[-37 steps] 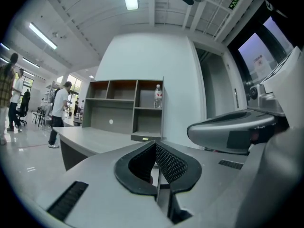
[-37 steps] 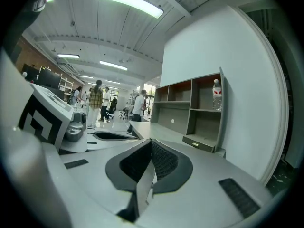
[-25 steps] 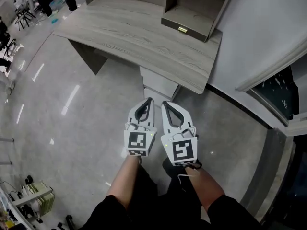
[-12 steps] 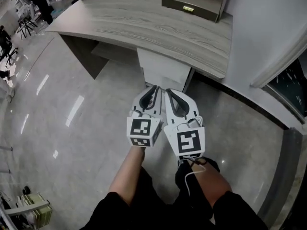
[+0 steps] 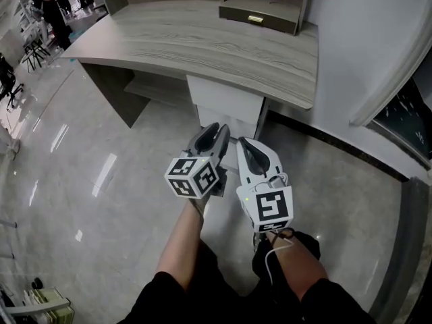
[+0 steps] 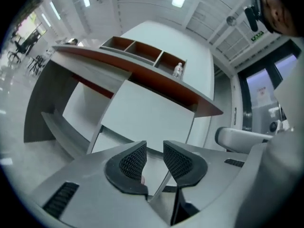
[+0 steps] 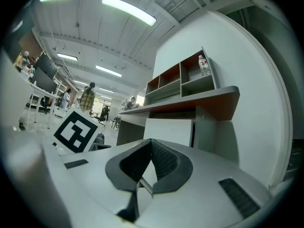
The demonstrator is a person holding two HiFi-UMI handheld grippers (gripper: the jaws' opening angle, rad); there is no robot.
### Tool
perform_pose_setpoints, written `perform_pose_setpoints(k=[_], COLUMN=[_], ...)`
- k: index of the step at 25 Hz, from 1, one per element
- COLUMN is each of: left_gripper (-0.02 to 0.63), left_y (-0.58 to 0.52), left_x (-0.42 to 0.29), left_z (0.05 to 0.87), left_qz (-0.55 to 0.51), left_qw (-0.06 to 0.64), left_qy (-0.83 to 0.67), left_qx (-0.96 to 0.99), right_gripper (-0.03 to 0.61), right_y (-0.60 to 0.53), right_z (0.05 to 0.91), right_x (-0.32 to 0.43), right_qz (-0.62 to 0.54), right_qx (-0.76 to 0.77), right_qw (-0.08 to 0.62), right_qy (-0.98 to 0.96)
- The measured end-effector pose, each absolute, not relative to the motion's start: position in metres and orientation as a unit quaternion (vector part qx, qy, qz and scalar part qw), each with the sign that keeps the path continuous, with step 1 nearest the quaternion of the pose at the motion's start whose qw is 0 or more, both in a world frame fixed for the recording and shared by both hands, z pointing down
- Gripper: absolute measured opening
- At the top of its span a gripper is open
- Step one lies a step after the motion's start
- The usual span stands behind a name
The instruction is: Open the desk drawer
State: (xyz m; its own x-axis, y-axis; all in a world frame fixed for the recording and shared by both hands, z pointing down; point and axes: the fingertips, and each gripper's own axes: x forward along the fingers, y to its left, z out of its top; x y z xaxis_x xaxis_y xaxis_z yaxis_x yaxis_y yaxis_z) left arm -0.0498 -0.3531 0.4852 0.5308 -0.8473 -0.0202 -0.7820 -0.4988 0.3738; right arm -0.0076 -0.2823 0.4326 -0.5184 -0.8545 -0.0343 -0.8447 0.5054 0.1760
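Observation:
The white drawer unit (image 5: 226, 104) stands under the grey wood desk (image 5: 202, 42), its flat fronts facing me. In the left gripper view the drawer front (image 6: 148, 117) fills the middle, a short way ahead of the jaws. My left gripper (image 5: 216, 133) points level at it, rolled to one side, with its jaws opening and nothing between them (image 6: 155, 151). My right gripper (image 5: 244, 145) is held beside it, shut and empty (image 7: 151, 145), and sees the same drawer front (image 7: 169, 132) beyond its tips.
A hutch with shelves (image 5: 266, 5) sits on the desk's back; a water bottle (image 6: 177, 70) stands in one bay. A white wall (image 5: 364, 39) closes the right side. Glossy floor (image 5: 88, 181) spreads left. People and chairs (image 5: 40, 5) are far off at the upper left.
Both grippers sank and drew nearer to the drawer unit. The left gripper rolled sideways and its jaws went from shut to apart. The right jaws stayed shut.

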Motion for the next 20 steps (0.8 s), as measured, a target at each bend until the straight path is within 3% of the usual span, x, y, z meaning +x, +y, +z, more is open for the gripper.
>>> perform_pose_setpoints(k=[15, 20], left_gripper=[0.164, 0.164], left_y=[-0.392, -0.401], left_x=[-0.044, -0.044], left_z=[0.505, 0.500], left_qz=[-0.382, -0.414], left_qw=[0.399, 0.408], left_qy=[-0.312, -0.290], left_qx=[0.773, 0.760], right_gripper=[0.006, 0.006], right_y=[-0.308, -0.312], right_z=[0.438, 0.440], right_x=[-0.012, -0.019], right_qz=[-0.085, -0.087], right_qx=[0.468, 0.461], right_qw=[0.017, 0.021], right_qy=[-0.880, -0.883])
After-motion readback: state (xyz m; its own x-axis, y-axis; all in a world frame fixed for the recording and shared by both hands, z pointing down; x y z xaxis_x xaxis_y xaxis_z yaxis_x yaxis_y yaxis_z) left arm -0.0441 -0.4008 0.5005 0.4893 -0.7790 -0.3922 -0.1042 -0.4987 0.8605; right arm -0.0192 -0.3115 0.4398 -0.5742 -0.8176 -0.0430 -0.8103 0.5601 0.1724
